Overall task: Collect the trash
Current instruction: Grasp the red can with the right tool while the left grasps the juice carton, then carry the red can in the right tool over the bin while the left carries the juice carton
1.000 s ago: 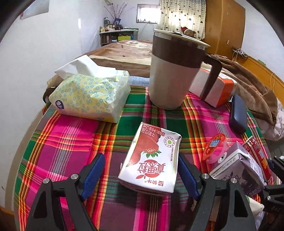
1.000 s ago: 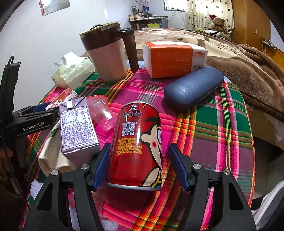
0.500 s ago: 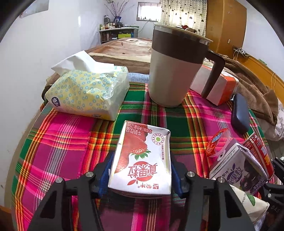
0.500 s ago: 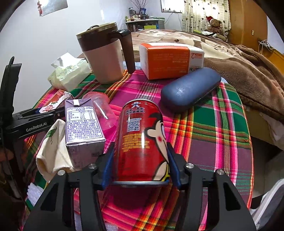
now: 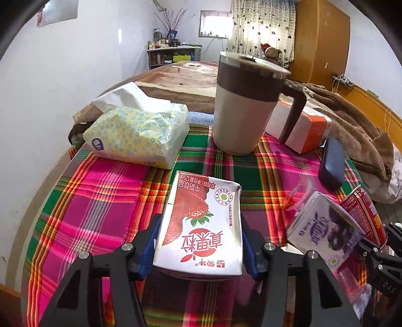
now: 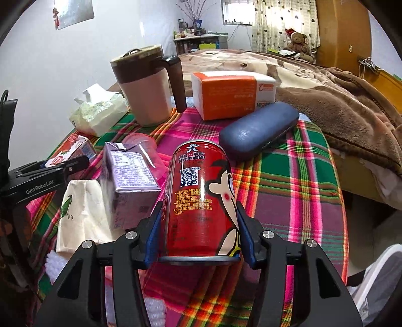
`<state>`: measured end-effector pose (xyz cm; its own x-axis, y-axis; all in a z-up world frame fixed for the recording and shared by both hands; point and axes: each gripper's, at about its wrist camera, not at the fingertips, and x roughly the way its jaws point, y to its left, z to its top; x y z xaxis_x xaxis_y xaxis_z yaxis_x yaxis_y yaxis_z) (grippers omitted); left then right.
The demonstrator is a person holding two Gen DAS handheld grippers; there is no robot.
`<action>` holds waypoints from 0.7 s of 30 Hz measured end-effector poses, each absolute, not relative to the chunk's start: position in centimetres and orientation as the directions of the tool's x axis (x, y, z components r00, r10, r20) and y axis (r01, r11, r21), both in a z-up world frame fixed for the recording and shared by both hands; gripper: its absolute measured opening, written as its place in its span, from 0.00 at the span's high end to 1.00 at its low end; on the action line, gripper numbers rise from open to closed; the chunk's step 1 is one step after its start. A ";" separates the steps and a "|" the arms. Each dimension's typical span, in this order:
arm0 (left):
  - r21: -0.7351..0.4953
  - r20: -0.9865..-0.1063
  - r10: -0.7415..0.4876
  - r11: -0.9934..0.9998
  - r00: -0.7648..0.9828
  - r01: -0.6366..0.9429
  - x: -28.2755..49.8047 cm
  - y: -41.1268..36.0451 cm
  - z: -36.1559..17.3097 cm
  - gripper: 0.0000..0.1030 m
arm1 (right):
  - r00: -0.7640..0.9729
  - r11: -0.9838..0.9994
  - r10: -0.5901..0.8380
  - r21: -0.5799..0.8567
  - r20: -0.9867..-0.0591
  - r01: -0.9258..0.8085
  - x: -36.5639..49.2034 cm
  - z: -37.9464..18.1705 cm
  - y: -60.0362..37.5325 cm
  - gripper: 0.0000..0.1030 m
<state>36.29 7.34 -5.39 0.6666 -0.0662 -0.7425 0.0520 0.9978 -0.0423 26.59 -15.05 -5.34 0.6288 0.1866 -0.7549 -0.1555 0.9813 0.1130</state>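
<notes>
Trash is gripped on both sides, the left gripper [image 5: 198, 241] pinching the strawberry milk carton [image 5: 201, 223] and the right gripper [image 6: 198, 231] clamping the red can [image 6: 201, 198] near the table's [image 6: 314, 191] front edge, so I judge the soft carton may buckle or the slick can slip.

Home bedroom: bed [image 6: 251, 65], teddy bear [image 6: 299, 41], curtains [image 6: 284, 22]

Red can [image 6: 201, 198], pink-green plaid tablecloth [image 6: 296, 191]

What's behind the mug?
The mug has only bed showing behind it. A tissue pack lies beside it; whatever is directly behind it is hidden.
</notes>
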 end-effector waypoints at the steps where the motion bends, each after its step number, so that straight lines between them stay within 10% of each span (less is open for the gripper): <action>1: -0.042 -0.740 -0.067 0.998 0.669 0.053 36.0 7.4 -5.2 0.45 | 0.633 0.981 0.188 0.115 -0.751 -0.155 26.3 -5.2 -15.1 0.48; 21: -0.054 -0.652 -0.133 0.990 0.746 0.130 25.6 3.3 1.1 0.45 | 0.716 0.984 0.175 0.148 -0.676 -0.100 20.0 -1.2 -19.2 0.48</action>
